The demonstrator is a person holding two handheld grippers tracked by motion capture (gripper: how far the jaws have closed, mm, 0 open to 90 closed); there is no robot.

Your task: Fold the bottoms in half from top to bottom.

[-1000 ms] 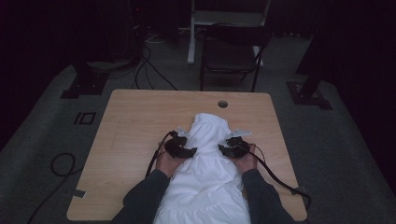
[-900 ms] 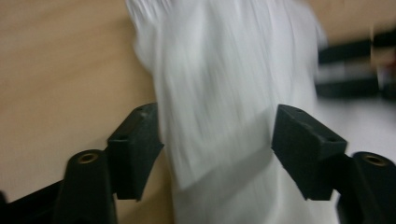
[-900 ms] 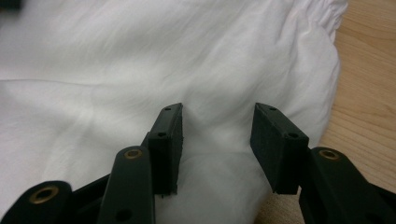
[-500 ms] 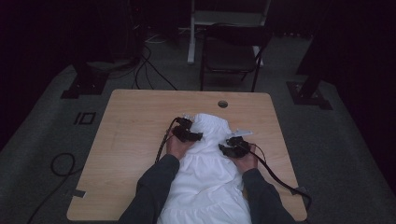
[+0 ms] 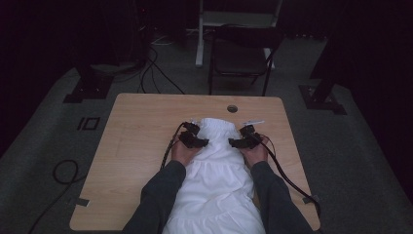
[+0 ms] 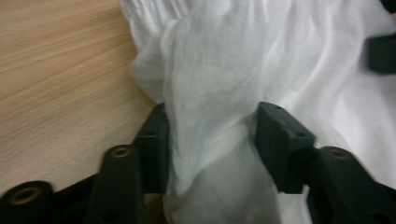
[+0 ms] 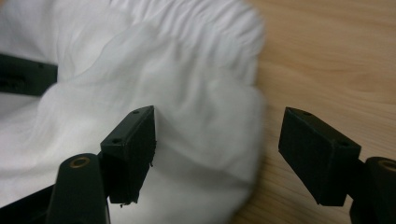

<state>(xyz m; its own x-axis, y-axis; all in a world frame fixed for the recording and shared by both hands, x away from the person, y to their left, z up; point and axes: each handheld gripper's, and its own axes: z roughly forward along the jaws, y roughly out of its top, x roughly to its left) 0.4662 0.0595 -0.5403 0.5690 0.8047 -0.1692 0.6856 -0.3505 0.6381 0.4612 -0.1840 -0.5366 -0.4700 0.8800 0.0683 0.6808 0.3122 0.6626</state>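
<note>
A white, gathered cloth garment [image 5: 216, 170] lies lengthwise down the middle of the pale wooden surface [image 5: 141, 146], its ruffled far end toward the small round hole [image 5: 232, 108] and its near end running off the edge between the person's dark sleeves. The left gripper [image 5: 195, 142] sits at the garment's left edge near the far end; its jaws have just been closing and now press a bunched fold of the white fabric [image 6: 210, 121] between them. The right gripper [image 5: 242, 142] rests at the opposite edge, level with the other. Its jaws have just been opening and stand wide, one pad over the cloth [image 7: 187, 93], the other over bare wood, neither pinching anything.
</note>
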